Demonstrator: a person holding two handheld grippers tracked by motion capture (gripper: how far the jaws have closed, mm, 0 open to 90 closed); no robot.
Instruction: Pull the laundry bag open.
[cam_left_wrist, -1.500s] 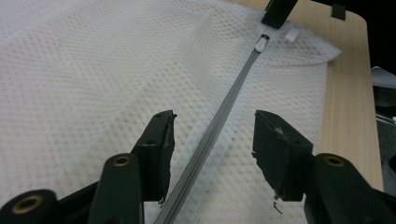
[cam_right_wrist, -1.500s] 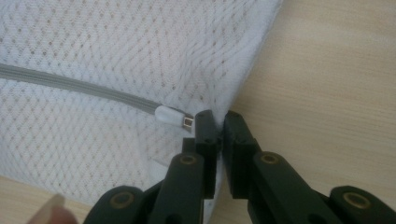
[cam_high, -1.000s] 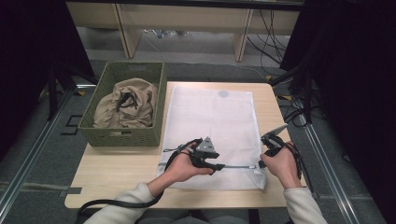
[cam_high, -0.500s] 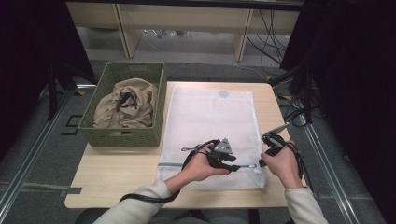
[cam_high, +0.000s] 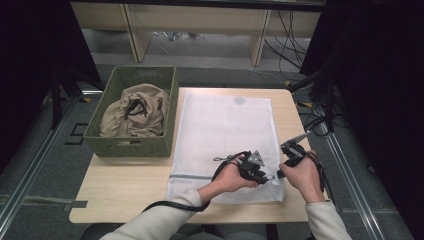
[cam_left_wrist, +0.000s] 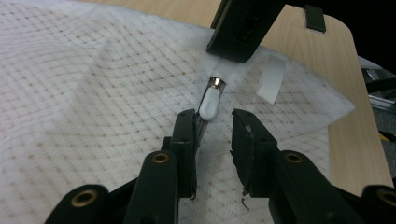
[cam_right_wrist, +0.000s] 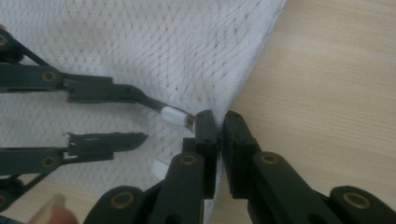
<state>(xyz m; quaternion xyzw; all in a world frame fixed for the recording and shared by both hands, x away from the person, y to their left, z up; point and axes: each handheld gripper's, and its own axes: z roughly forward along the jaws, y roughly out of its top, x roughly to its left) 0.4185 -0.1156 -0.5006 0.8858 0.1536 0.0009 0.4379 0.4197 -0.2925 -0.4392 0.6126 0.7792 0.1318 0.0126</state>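
A white mesh laundry bag (cam_high: 225, 130) lies flat on the wooden table (cam_high: 125, 185). Its white zipper pull (cam_left_wrist: 208, 103) sits at the near right corner. My left gripper (cam_left_wrist: 212, 116) is open. Its jaws have just been closing, and the pull lies between their tips against the left jaw, unclamped. My right gripper (cam_right_wrist: 218, 119) is shut on the bag's edge right beside the pull (cam_right_wrist: 175, 115). In the high view, the left gripper (cam_high: 265, 177) and the right gripper (cam_high: 280, 172) meet at that corner.
A green woven basket (cam_high: 131, 145) stands at the table's left with a crumpled beige garment (cam_high: 135, 112) inside. A white fabric loop (cam_left_wrist: 272, 79) sticks out at the bag's corner. The table's right edge (cam_high: 300, 125) runs close to my right hand.
My left hand has slid right along the bag's near edge to the right gripper, and its jaws have narrowed. The right hand has stayed in place.
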